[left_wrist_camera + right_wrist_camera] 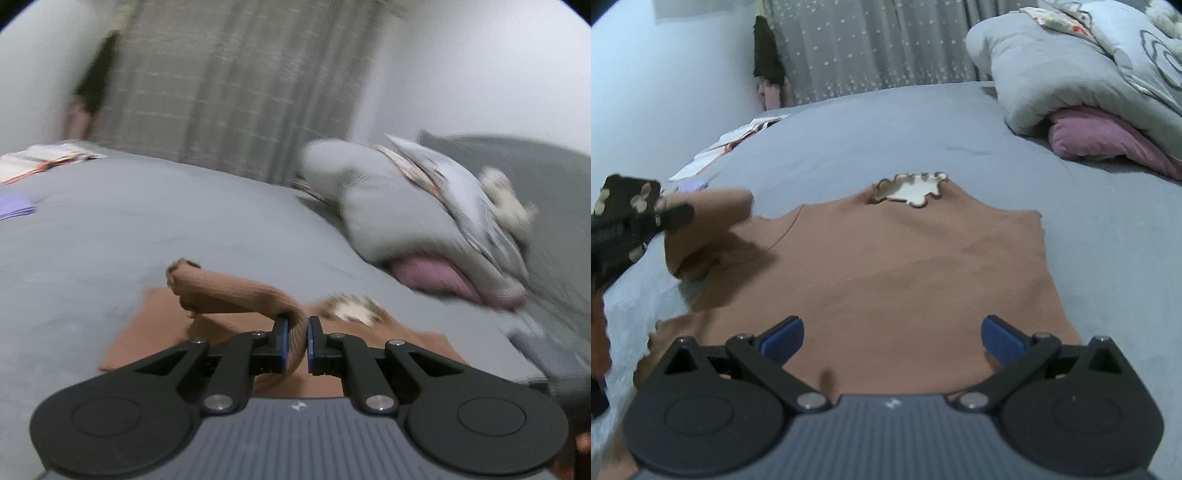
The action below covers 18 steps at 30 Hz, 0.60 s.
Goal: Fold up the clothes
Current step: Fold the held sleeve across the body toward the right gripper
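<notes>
here the brown sleeve (229, 295) sits pinched between the left jaws.

Dim, cool indoor light. The left wrist view is motion-smeared beyond the claw; the right is sharper, with fisheye bending and dark corners at both edges.
</notes>
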Available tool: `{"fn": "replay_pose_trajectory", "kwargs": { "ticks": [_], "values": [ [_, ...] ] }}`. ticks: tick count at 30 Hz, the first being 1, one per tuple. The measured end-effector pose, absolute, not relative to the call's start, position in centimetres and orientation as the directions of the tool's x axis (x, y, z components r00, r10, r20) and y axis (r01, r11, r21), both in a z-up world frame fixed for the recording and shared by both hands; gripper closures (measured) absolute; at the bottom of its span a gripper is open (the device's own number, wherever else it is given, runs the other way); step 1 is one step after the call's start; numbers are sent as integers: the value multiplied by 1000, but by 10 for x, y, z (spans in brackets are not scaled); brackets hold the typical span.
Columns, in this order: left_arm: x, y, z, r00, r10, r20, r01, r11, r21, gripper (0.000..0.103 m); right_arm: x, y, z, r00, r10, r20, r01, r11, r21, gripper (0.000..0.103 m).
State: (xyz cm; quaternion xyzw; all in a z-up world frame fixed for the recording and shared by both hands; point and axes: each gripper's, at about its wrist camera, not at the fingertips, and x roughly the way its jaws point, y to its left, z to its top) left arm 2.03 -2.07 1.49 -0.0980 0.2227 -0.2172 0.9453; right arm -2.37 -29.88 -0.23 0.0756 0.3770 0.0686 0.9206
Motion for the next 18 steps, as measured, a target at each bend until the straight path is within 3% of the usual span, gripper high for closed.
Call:
{"fn": "replay_pose_trajectory", "kwargs": {
  "ticks": [8, 18],
  "values": [
    [-18, -88, 1, 677, -579, -454, 601, 791, -112, 96, -22, -337, -2, 705, 265, -657, 72, 896, 439, 0],
    [-45, -114, -9, 591, -621, -514, 713, 700, -26, 90, -21, -364, -13, 697, 443, -563, 113, 709, 697, 0]
  ]
}}
